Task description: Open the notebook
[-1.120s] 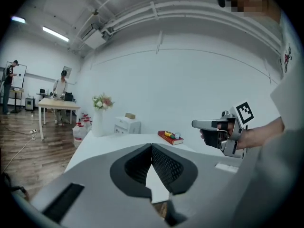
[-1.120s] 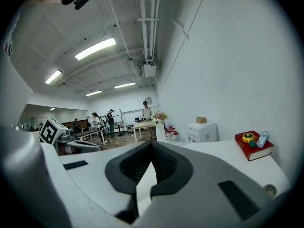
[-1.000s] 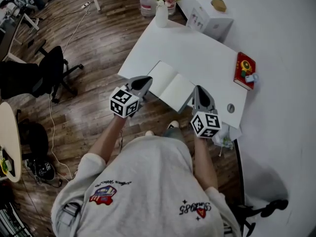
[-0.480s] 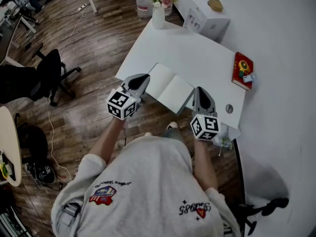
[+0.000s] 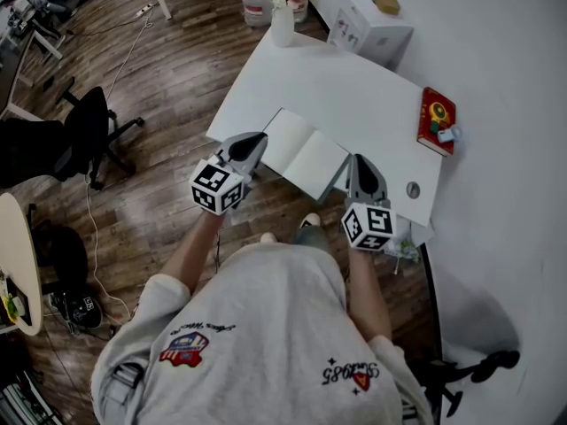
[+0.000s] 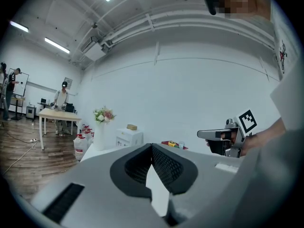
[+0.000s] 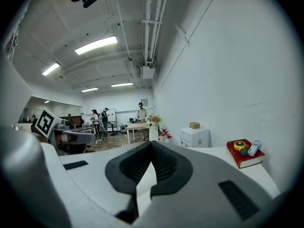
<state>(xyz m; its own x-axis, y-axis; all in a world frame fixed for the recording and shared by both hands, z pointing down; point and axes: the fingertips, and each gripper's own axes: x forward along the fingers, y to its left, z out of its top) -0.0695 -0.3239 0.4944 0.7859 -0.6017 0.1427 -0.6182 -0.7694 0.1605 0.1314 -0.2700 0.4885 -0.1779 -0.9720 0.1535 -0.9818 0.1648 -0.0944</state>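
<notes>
Left hand-held gripper (image 5: 257, 140) first: it's clenched, pads meeting at the tip with nothing pinched that we can make out. It sits just beside the left edge of the notebook (image 5: 301, 153). The right hand-held gripper (image 5: 358, 161) is closed up too, parked at the notebook's right corner.

What has changed over the last second? Next to nothing. Both keep their spots, and the notebook lies as it did, spread flat with two white pages and a crease down the middle. It is at the front edge of the counter (image 5: 354, 91), its near corner poking out over that edge. We'd call the job as good as done (a grey strip along the right page may be a cover or only shade, we can't tell).

Out from there, a red book (image 5: 438, 120) with small bits on top lies by the right edge, well apart. A white box (image 5: 372, 27) and a vase of flowers (image 5: 282, 20) stand at the far end, and a small round disc (image 5: 413, 189) lies near the front right corner. Off the counter, an office chair (image 5: 89, 127) stands on the wooden floor (image 5: 177, 69). Nothing blocks either hand-held gripper.
</notes>
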